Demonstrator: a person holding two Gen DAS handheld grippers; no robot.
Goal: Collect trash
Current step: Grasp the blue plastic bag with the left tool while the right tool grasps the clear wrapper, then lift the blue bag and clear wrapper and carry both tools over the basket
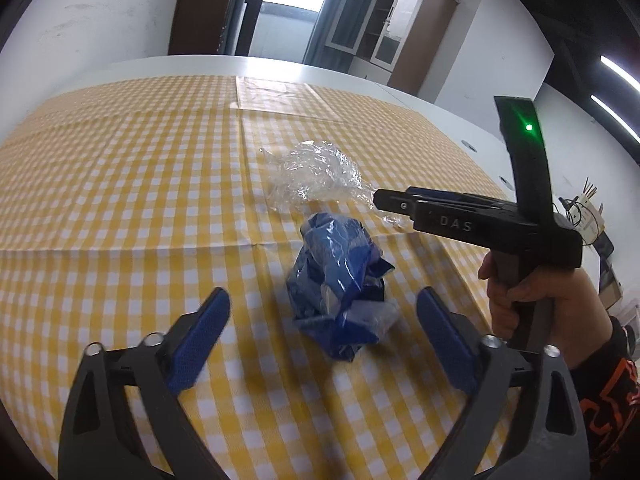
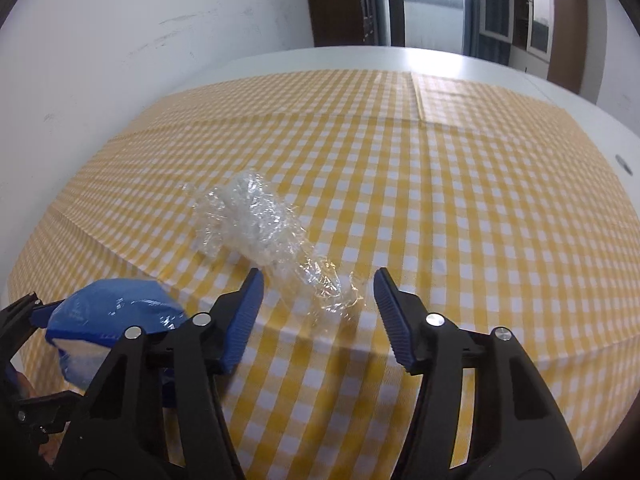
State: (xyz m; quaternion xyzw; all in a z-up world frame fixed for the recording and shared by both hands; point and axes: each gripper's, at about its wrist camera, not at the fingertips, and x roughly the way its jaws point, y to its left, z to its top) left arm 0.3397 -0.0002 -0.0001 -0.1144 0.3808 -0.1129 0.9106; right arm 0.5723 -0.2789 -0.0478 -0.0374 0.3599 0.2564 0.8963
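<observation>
Yellow-and-white checked cloth (image 1: 120, 200) covers the white table (image 1: 360, 80), and two pieces of trash lie on it near each other but apart. A crumpled blue wrapper (image 1: 340, 284) sits at the centre of the left wrist view, directly between the spread blue pads of the left gripper (image 1: 323, 320); its jaws stand wide apart, one pad at about 8 o'clock of the wrapper and the other at about 4 o'clock, neither touching it. At 12 o'clock of the wrapper lies a wad of clear plastic film (image 1: 316, 176). The right gripper (image 1: 378, 199) enters that view from 3 o'clock, held in the person's right hand (image 1: 540, 304), with its tip at the near-right edge of the film. In the right wrist view the right gripper's jaws (image 2: 318, 298) are also apart, straddling the near tail of the clear plastic film (image 2: 260, 224), which stretches away toward 11 o'clock; whether the pads touch the film cannot be told. The blue wrapper (image 2: 112, 320) shows at 8 o'clock in that view, partly hidden behind the gripper's black frame.
</observation>
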